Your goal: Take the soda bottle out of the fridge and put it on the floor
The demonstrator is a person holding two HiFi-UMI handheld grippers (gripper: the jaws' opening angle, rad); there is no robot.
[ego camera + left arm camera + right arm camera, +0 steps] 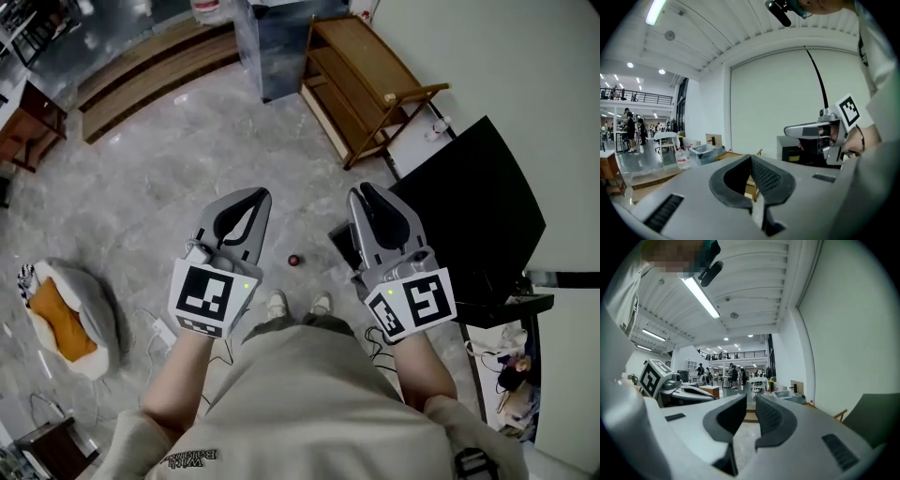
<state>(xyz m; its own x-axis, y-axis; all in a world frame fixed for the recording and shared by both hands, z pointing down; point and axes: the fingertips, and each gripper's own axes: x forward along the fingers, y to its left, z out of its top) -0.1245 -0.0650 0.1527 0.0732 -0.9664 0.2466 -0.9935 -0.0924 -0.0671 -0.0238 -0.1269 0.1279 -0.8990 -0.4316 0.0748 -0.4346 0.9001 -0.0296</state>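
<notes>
Looking steeply down, a person's beige shirt [309, 394] fills the bottom of the frame, with both forearms reaching up the picture. The left gripper [253, 197] sits left of centre; its jaws are closed tip to tip with nothing between them. The right gripper [364, 191] sits right of centre; its jaws stand a narrow gap apart and are empty.

Between the two grippers, lower down, are the toes of two pale shoes [277, 303]. Just above them on the floor is a small dark-red round spot [293, 260], probably the soda bottle seen from straight above, cap up, so its long axis would run toward the camera. It stands clear of both grippers and nothing covers it.

At the right edge is the black fridge [478, 216]. At lower left lies a white cushion with an orange centre [66, 319], with thin cables [155, 323] trailing near it.

The floor [187, 159] is grey, marbled and glossy. In the upper middle stand a wooden slatted rack [361, 75] and a clear plastic box [281, 42]; long wooden boards [150, 70] cross the upper left. A white wall [487, 56] fills the upper right. The gripper views show a large hall with a high white ceiling and strip lights.
</notes>
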